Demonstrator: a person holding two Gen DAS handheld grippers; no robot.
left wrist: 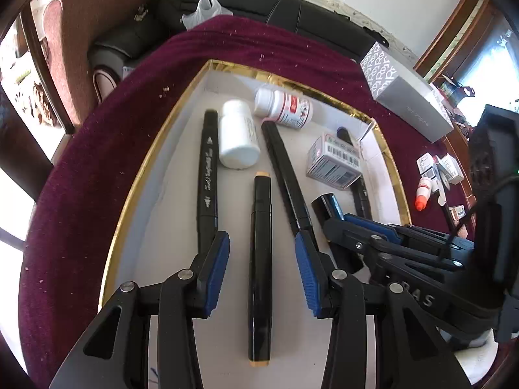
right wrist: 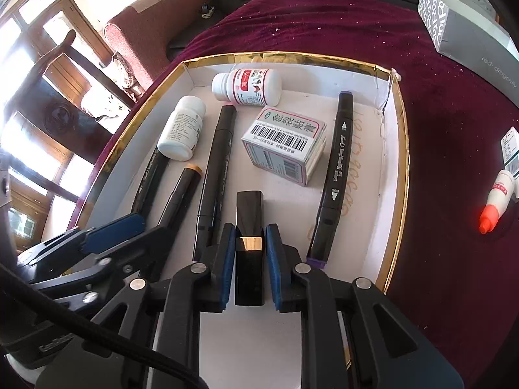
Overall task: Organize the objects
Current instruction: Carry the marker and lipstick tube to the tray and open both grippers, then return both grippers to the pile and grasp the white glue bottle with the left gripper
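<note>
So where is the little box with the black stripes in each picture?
Left wrist view: the barcode box sits right of centre, inside the gold-edged tray.
Right wrist view: the barcode box sits at centre, above the right hand-held gripper.
Shared landmark: the red-labelled bottle just behind it.

A table [right wrist: 454,129] under a maroon cloth carries a gold-rimmed tray [right wrist: 404,149], a grey box [right wrist: 467,29], an orange-capped bottle [right wrist: 496,201] and small cartons [left wrist: 441,168].

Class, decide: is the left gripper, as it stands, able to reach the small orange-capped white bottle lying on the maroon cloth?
Probably not directly: the right gripper and the gold-rimmed tray's wall lie between the left gripper and that bottle.
</note>
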